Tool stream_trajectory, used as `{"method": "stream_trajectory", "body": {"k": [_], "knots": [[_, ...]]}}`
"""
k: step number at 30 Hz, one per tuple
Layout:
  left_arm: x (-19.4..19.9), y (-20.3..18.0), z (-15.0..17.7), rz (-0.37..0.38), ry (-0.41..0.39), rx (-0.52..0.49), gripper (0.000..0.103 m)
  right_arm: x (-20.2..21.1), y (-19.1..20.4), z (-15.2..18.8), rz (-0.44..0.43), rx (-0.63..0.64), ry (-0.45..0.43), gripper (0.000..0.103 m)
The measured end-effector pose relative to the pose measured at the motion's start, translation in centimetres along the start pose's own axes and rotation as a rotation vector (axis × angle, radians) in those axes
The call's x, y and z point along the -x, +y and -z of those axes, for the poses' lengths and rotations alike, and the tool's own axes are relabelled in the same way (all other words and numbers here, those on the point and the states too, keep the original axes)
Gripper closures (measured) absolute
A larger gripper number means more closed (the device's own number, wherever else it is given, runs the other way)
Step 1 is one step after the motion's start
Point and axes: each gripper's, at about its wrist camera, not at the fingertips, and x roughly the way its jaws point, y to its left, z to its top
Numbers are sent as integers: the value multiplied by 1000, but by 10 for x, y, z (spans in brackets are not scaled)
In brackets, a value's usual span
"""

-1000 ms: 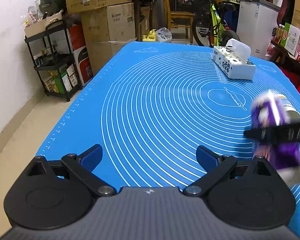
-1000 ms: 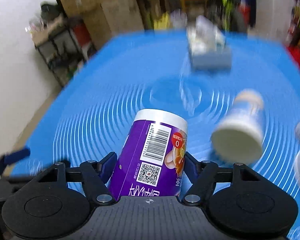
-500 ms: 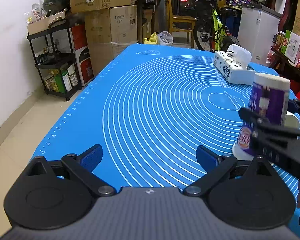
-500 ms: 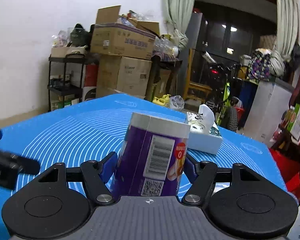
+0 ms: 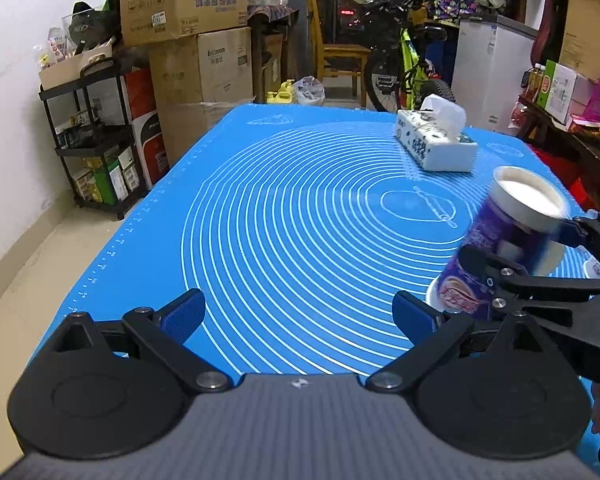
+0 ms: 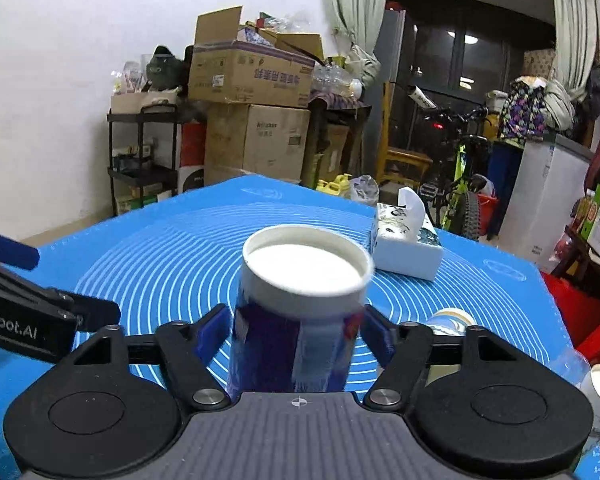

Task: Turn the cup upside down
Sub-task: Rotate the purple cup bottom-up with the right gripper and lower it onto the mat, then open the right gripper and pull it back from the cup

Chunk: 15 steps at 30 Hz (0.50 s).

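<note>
While half a second ago it was higher, the cup (image 6: 300,312) is now, apparently, settling inverted on the tabletop (image 5: 300,208), right claw (image 6: 296,336) pinching it; left claw (image 5: 300,312) spread.

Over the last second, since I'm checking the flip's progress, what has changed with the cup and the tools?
The right tool kept its grip on the purple cup and swung it from tilted over the blue mat to nearly upright, recessed white end up. In the left wrist view the cup's lower end seems to meet the mat. The left tool stayed open and empty; the tissue box did not move.
</note>
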Motion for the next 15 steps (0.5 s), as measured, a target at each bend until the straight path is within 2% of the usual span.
{"method": "stream_trajectory", "body": {"k": [4, 9, 15], "knots": [[11, -1, 1, 8, -17, 4, 4, 16, -5, -2, -7, -19, -8, 18], [27, -6, 6, 36, -22, -5, 4, 51, -16, 5, 8, -107, 0, 10], [48, -24, 17, 60, -25, -59, 4, 93, -31, 23, 67, -175, 41, 10]]}}
